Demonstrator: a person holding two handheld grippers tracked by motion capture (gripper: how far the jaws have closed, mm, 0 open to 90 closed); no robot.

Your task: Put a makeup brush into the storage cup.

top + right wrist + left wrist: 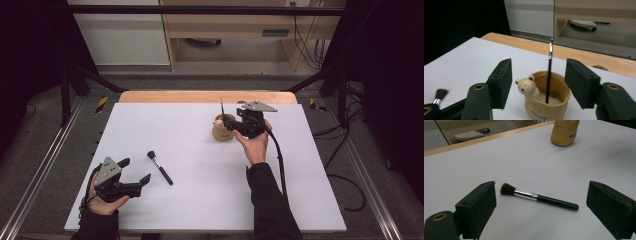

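Observation:
A tan ceramic cup (223,131) (549,100) (564,132) with a small bear figure (526,86) on its rim stands right of the table's middle. A thin black brush (549,72) (222,109) stands upright inside it. My right gripper (231,125) (537,83) is open just beside the cup, its jaws apart on either side of the thin brush without touching it. A black-handled makeup brush (160,168) (537,197) with a silver ferrule lies flat on the table. My left gripper (135,171) (541,206) is open at the front left, its jaws wide on either side of that brush.
The white table top (190,150) has a wooden strip (207,96) along its far edge. Black frame rails (65,90) and cables (345,145) flank the table. Wooden furniture (235,25) stands behind on the floor.

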